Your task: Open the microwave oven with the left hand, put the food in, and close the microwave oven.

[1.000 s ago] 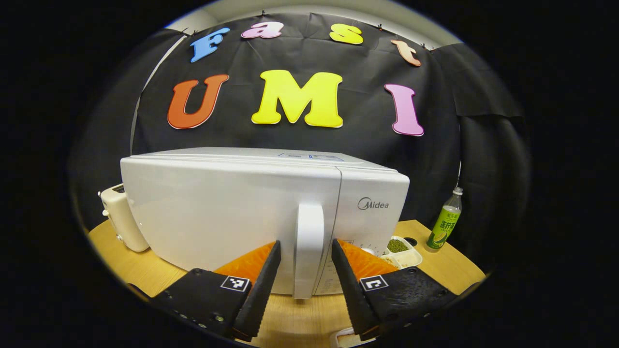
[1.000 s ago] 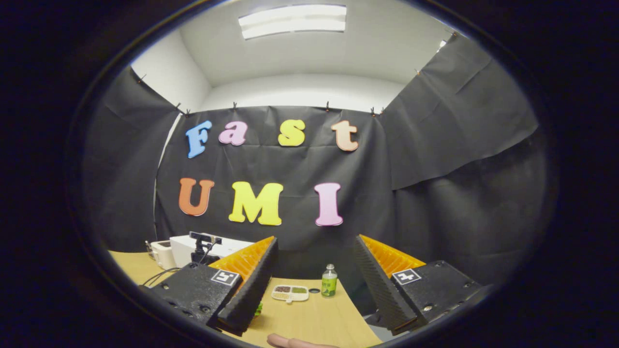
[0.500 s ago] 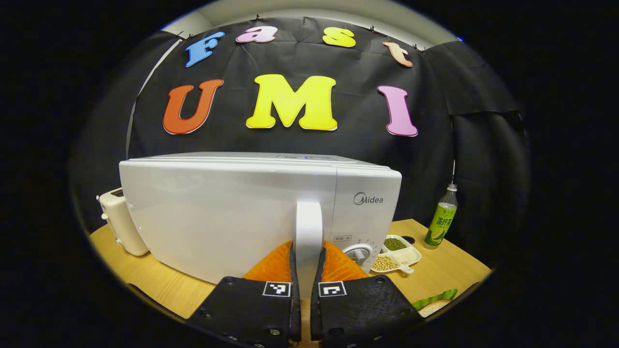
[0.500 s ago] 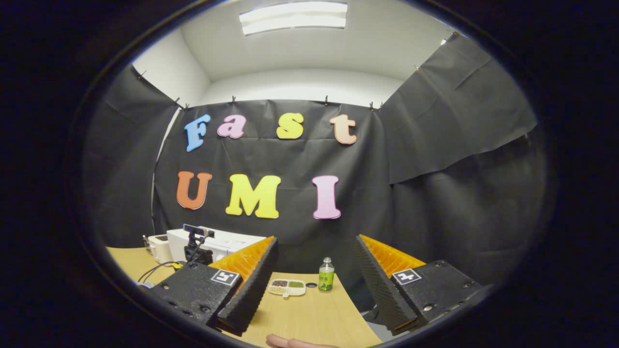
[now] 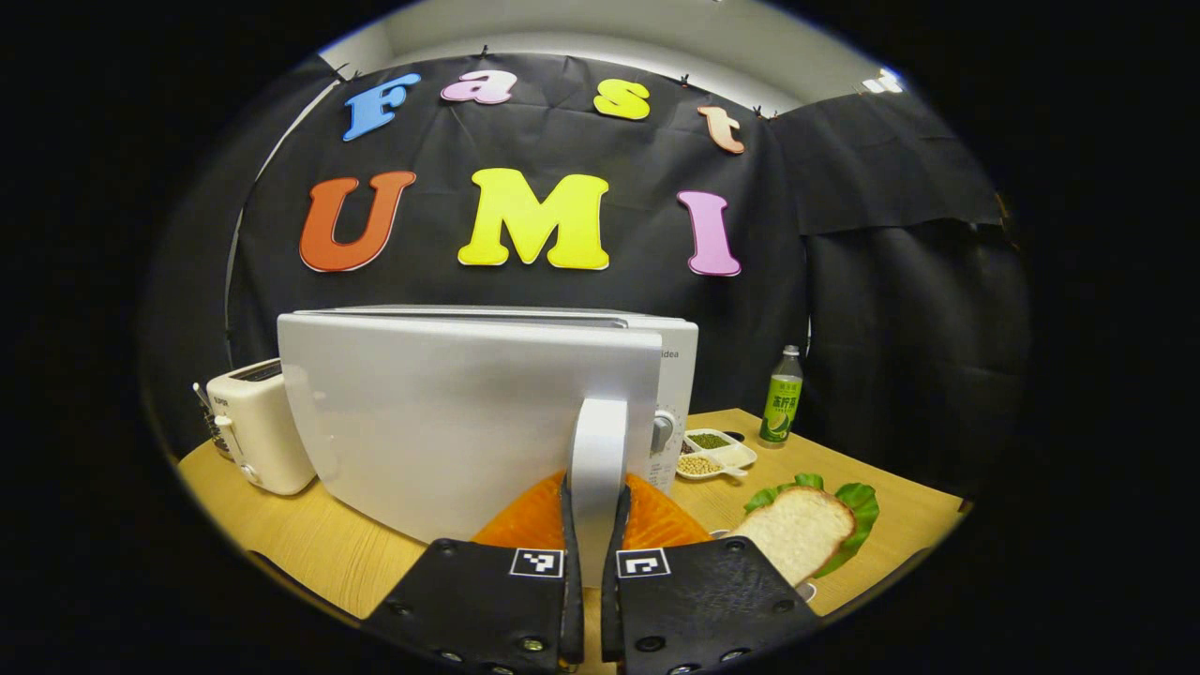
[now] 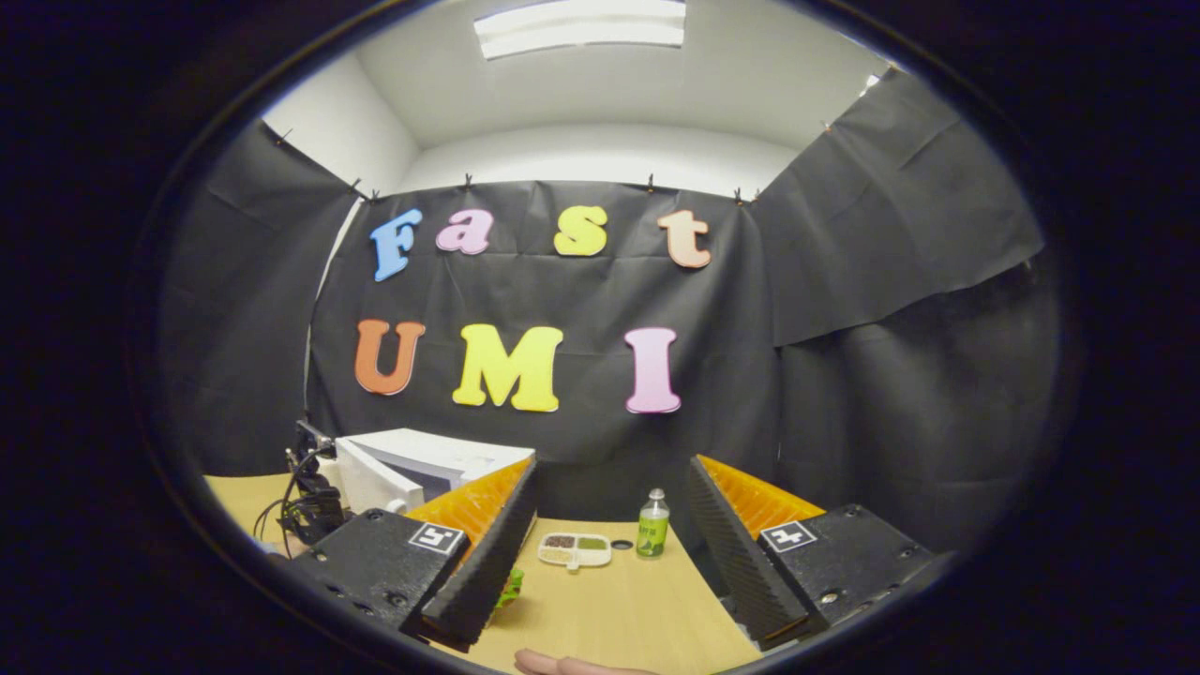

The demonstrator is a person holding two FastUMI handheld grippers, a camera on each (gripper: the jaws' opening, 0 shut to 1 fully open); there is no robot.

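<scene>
- Two fingers of the left gripper (image 5: 591,525) clamp the white door handle (image 5: 598,450) of the microwave (image 5: 469,412); the door stands slightly ajar from the body.
- Bread slice (image 5: 792,530) on a lettuce leaf (image 5: 858,506) lies on the table (image 5: 309,548) at 4 o'clock of the handle.
- Toaster (image 5: 258,427) stands at 9 o'clock of the microwave; bottle (image 5: 780,394) and divided dish (image 5: 712,455) at 3 o'clock.
- Right gripper (image 6: 609,544): fingers spread wide, grasping nothing, above the table.
</scene>
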